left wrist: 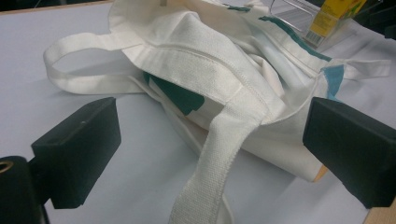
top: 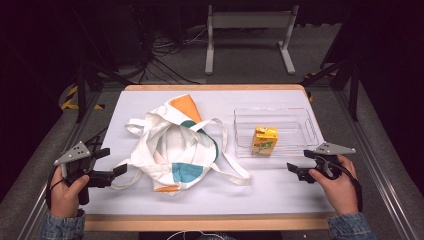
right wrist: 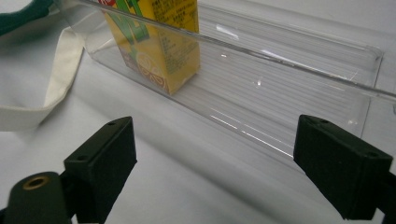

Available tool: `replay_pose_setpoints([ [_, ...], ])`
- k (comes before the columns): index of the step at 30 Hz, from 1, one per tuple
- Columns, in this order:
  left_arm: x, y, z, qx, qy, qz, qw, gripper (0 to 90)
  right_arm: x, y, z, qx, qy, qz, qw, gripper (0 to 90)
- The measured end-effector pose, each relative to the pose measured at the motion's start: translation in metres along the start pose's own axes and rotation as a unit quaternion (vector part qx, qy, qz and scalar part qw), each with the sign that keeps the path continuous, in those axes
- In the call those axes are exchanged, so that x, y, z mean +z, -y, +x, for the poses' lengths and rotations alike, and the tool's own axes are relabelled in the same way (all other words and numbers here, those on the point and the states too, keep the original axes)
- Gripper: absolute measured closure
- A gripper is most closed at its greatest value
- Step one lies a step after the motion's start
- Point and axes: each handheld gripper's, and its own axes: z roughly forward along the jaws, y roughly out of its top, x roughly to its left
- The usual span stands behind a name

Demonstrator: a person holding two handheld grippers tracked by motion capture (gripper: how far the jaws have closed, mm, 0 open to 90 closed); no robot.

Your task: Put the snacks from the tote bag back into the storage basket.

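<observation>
Hovering my left gripper [top: 116,172] at tote bag's [top: 175,145] 8 o'clock, fingers apart | right gripper [top: 295,170] fingers apart, juice carton [top: 264,140] at 11 o'clock in clear tray [top: 300,112]

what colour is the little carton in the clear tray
Yellow, with green print; the carton stands in the tray. It shows best in the right gripper view.

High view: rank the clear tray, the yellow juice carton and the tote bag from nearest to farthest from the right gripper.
From the right gripper:
1. Clear tray, its near wall just beyond the jaws.
2. Yellow juice carton, standing inside the tray, toward its left end.
3. Tote bag, at the table's middle, toward the left gripper.
</observation>
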Motion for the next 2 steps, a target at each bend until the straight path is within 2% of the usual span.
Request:
replay_pose_setpoints([
  [2, 0.0007, 0.0003, 0.0005, 0.003, 0.003, 0.001, 1.0, 3.9, -0.0016, -0.0007, 0.0, 0.0, -0.002, -0.005, 1.0, 13.5],
])
